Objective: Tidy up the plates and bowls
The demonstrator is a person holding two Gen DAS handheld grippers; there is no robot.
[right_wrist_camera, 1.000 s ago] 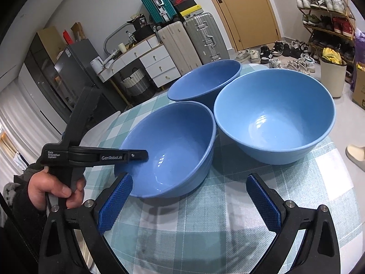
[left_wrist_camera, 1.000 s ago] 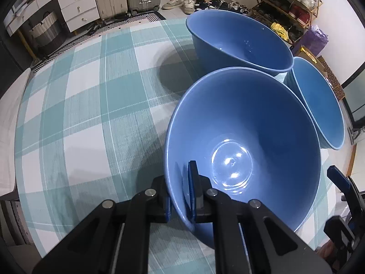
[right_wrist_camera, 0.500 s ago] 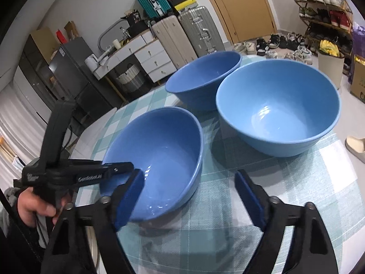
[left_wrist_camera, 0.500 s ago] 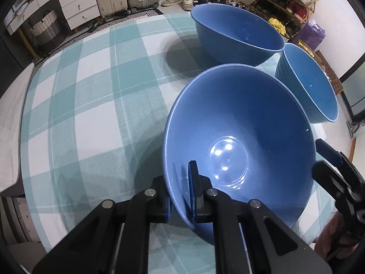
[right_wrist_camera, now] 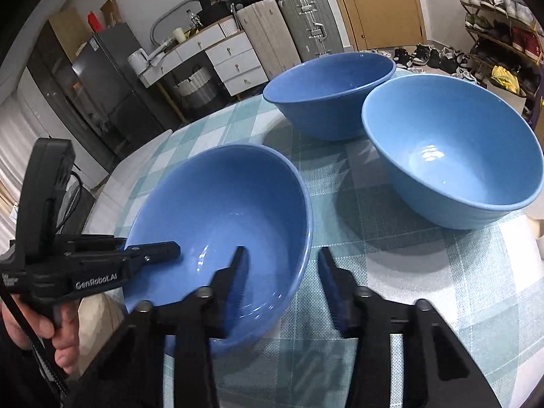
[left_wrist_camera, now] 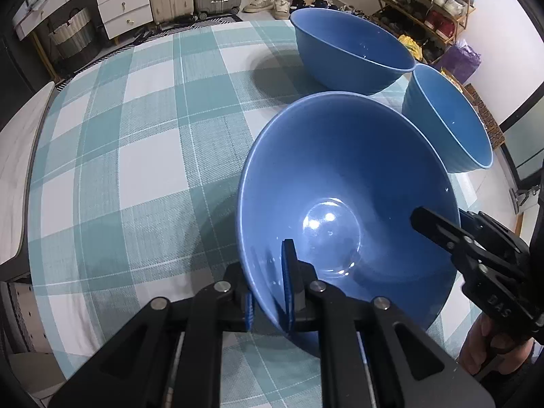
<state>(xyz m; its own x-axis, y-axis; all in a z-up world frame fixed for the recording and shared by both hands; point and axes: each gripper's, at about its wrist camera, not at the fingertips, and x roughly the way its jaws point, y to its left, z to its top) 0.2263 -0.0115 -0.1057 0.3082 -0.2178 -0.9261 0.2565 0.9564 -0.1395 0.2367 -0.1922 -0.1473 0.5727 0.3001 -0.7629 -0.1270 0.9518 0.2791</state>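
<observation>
Three blue bowls are on the checked tablecloth [left_wrist_camera: 136, 136]. My left gripper [left_wrist_camera: 268, 282] is shut on the near rim of the nearest bowl [left_wrist_camera: 340, 187], one finger inside and one outside, and the bowl is tilted. My right gripper [right_wrist_camera: 282, 268] straddles the opposite rim of that same bowl [right_wrist_camera: 221, 204]. Its jaws are closing, with the wall between them and a gap still showing at the outer pad [right_wrist_camera: 328, 272]. A second bowl [right_wrist_camera: 329, 88] stands at the far side. A larger, lighter blue bowl [right_wrist_camera: 448, 149] stands to the right.
The table's rounded edge [left_wrist_camera: 37, 183] curves close on the left. On the floor beyond it stand suitcases [right_wrist_camera: 306, 23], a white chest of drawers [right_wrist_camera: 227, 57] and a shoe rack [left_wrist_camera: 428, 3]. A hand [right_wrist_camera: 57, 336] grips the left tool.
The held bowl has slid away from the other two bowls. My right gripper's jaws have narrowed from wide open and come down over the bowl's rim.
</observation>
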